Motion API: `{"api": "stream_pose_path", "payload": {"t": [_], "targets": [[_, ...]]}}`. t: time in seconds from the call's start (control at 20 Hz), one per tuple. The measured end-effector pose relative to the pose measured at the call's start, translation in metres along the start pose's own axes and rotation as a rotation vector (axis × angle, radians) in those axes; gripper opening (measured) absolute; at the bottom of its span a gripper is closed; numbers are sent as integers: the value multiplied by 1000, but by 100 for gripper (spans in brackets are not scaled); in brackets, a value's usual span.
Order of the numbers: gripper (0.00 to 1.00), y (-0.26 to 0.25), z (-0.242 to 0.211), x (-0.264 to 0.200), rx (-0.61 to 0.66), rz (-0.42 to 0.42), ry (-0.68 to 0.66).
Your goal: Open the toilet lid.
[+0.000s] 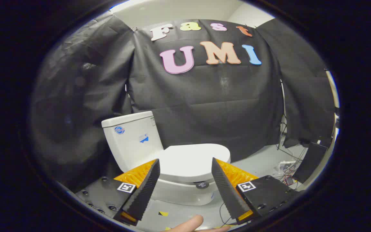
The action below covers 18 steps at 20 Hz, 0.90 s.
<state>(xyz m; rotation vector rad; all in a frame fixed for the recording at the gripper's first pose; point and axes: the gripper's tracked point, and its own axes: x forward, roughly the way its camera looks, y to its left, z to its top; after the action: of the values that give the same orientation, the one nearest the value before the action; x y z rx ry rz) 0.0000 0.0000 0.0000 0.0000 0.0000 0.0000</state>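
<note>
Toilet lid (pixel 193 159) is seen lying flat and closed on the bowl, ahead of the hand-held gripper (pixel 185 162) and framed in the gap between its two fingers. Furthest left, the booth's black cloth wall (pixel 76 106) is hung in loose folds. Next to it, the white tank (pixel 132 138) is set upright at the left end of the toilet, with a round blue mark and a small blue sticker carried on its side. The left finger (pixel 142 188) is raised in front of the tank's lower part, apart from it. The fingers are spread wide, and nothing is held or touched by them. The white bowl (pixel 179 193) is seen below the lid, with a small dark round tag (pixel 201 184) fixed on it. A person's fingertip (pixel 188 224) is seen low between the fingers. On the grey floor (pixel 262 159) to the right, a tangle of cables (pixel 287 172) and a dark box (pixel 311 162) are placed by the cloth.
</note>
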Motion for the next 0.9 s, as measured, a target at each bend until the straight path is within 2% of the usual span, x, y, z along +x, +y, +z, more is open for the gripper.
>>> {"api": "stream_pose_path", "payload": {"t": [0.55,0.9], "targets": [[99,5,-13,7,23,16,48],[99,-2,-6,16,64,-5,15]]}}
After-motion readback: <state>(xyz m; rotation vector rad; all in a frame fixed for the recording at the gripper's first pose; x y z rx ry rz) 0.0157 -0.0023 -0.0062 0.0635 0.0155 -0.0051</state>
